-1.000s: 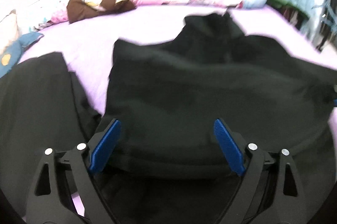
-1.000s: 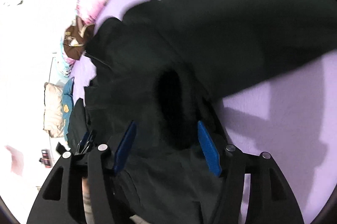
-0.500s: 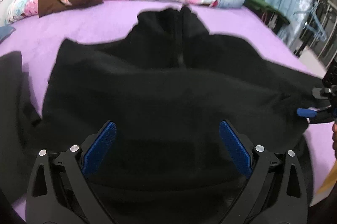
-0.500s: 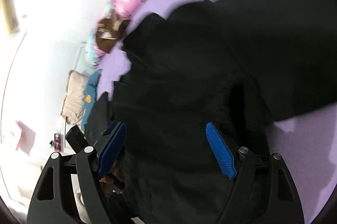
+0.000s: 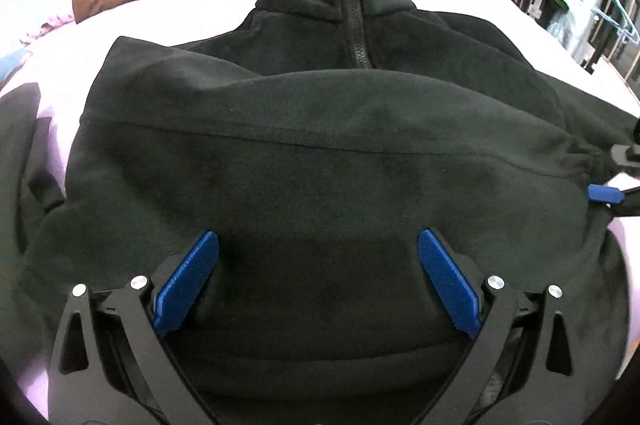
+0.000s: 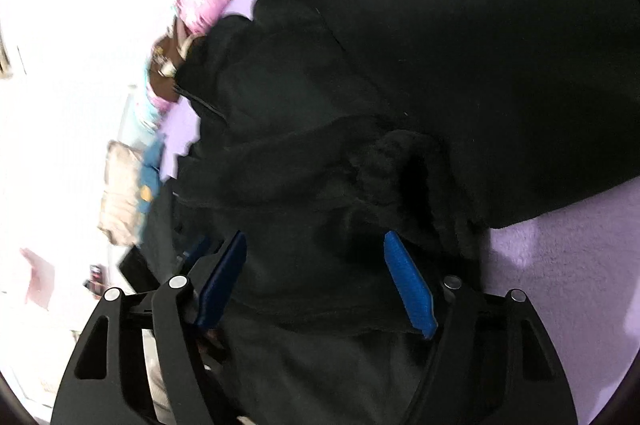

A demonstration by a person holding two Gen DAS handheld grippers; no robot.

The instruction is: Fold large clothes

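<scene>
Two grippers I steer, left gripper (image 5: 318,273) and right gripper (image 6: 316,279), both spread wide over a black fleece jacket (image 5: 320,153) on the purple bed (image 5: 208,1), collar far from me.

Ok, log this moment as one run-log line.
stage: fold under way | item: black fleece jacket on purple bed | left gripper: open over hem | right gripper: open at cuff | zipper: closed
</scene>
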